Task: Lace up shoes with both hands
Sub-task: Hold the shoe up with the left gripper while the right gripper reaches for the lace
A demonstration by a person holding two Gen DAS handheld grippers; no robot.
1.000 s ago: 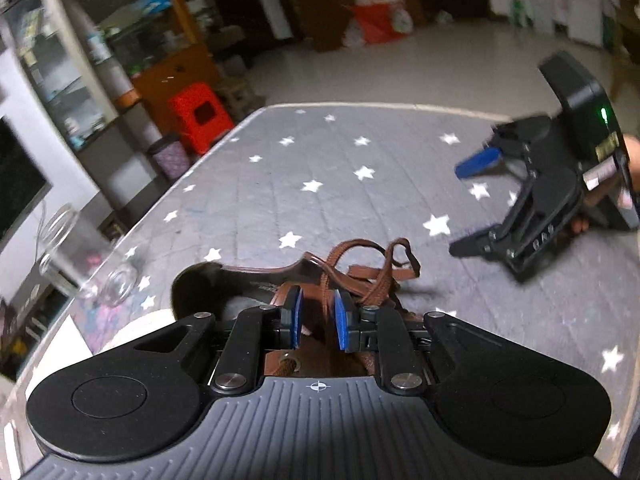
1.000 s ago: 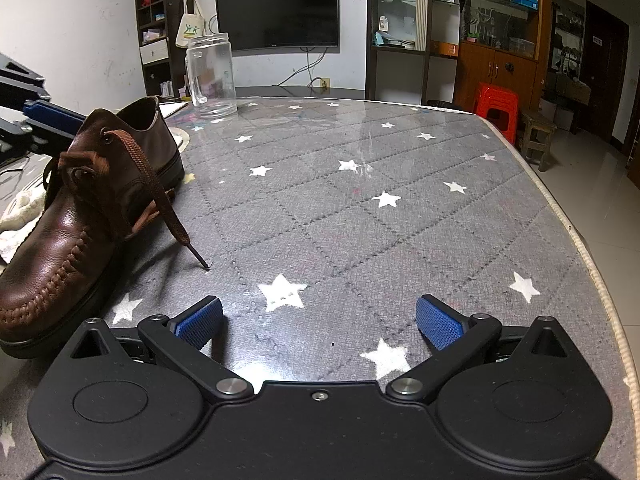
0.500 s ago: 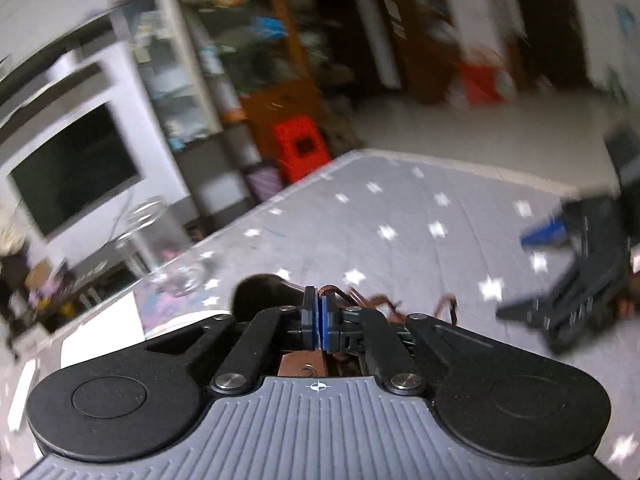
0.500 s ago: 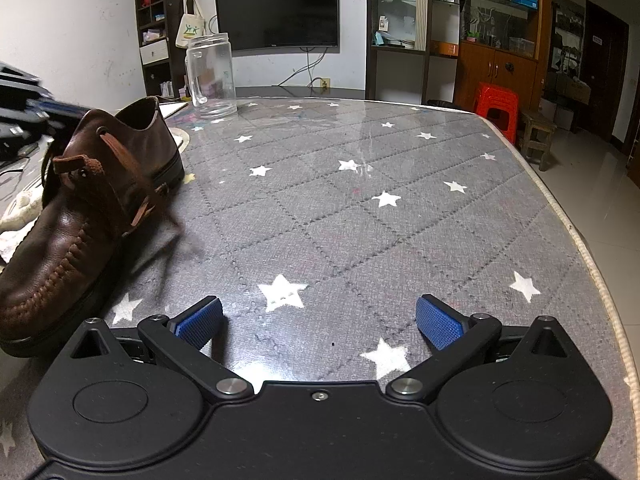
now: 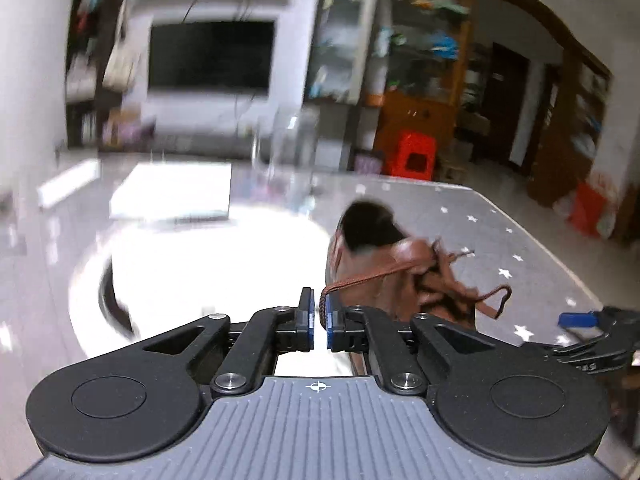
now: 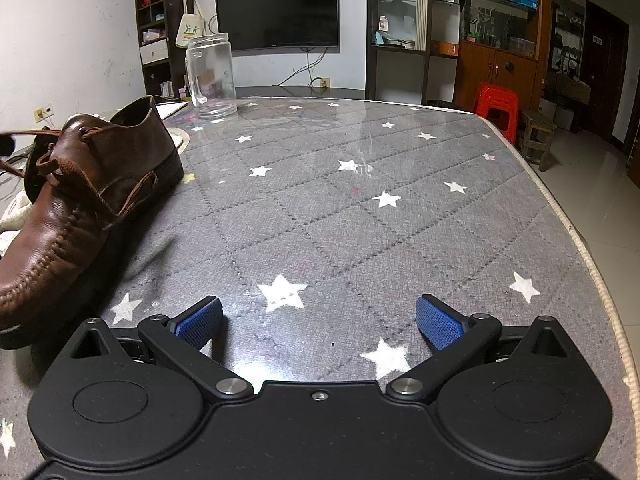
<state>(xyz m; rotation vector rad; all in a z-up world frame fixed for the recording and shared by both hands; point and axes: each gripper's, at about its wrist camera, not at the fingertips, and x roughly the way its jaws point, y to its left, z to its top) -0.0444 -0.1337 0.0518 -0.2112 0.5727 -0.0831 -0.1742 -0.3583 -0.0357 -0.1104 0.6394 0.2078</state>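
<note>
A brown leather shoe (image 6: 76,204) lies on the grey star-patterned table (image 6: 360,208), at the left of the right wrist view; it also shows in the left wrist view (image 5: 384,276), blurred. My left gripper (image 5: 319,316) is shut on the brown lace (image 5: 360,280), which runs taut from the shoe's eyelets to its pads. Another loop of lace (image 6: 132,192) hangs down the shoe's side. My right gripper (image 6: 320,320) is open and empty, low over the table to the right of the shoe; it shows at the right edge of the left wrist view (image 5: 580,328).
A clear glass jar (image 6: 210,76) stands at the table's far side behind the shoe. A white cloth (image 6: 12,220) lies left of the shoe. The table edge (image 6: 560,216) runs along the right. A red stool (image 6: 496,108) stands beyond it.
My left gripper closed on the lace and pulled it away to the left, swinging its view around. The hanging lace end lifted off the table. My right gripper stayed still.
</note>
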